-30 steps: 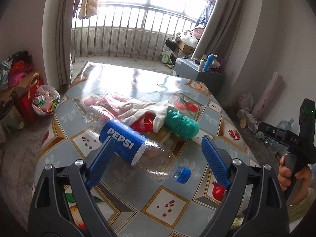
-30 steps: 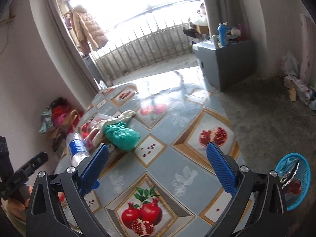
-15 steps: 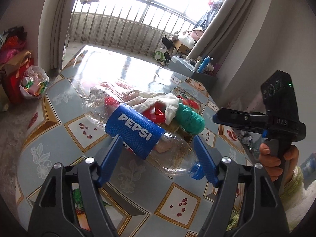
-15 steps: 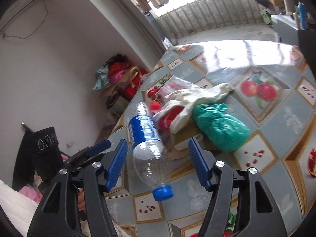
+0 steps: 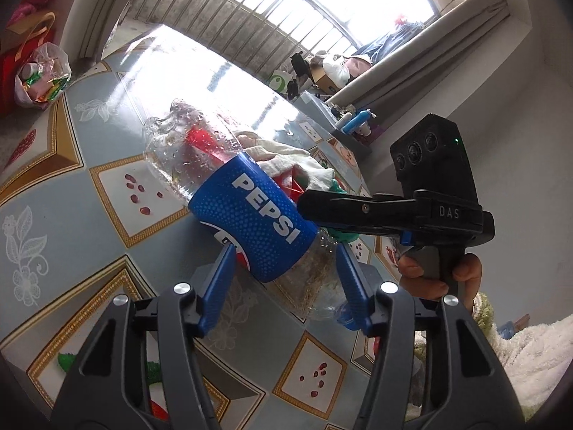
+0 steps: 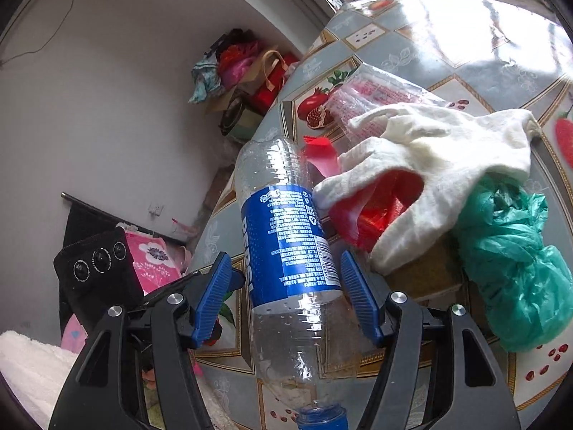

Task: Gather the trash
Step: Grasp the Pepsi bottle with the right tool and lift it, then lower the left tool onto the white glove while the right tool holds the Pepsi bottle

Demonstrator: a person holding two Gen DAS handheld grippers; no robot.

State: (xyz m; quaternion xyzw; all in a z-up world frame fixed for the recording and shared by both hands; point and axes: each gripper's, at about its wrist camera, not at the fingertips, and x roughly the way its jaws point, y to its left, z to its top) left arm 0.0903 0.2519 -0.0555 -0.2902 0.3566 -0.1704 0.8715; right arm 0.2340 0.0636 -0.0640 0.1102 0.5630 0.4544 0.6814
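Observation:
An empty clear Pepsi bottle [image 5: 250, 215] with a blue label and blue cap lies on the patterned table; it also shows in the right wrist view [image 6: 286, 251]. My left gripper [image 5: 283, 286] is open, its blue pads on either side of the bottle near the label's lower end. My right gripper [image 6: 283, 297] is open, also straddling the bottle, with a gap on each side. Behind the bottle lie a white cloth glove [image 6: 429, 165], a red plastic wrapper [image 6: 379, 211], a green plastic bag [image 6: 512, 261] and a clear printed bag [image 6: 379, 89].
The table [image 5: 53, 186] has a fruit-patterned cover. The right gripper's body and the hand holding it [image 5: 429, 215] stand close on the right in the left wrist view. Bags [image 6: 243, 68] sit on the floor by the wall. A balcony railing [image 5: 250, 25] is behind.
Both grippers have moved in close to the Pepsi bottle and narrowed their jaws around it. The right gripper swung left from the table's open side to face the bottle.

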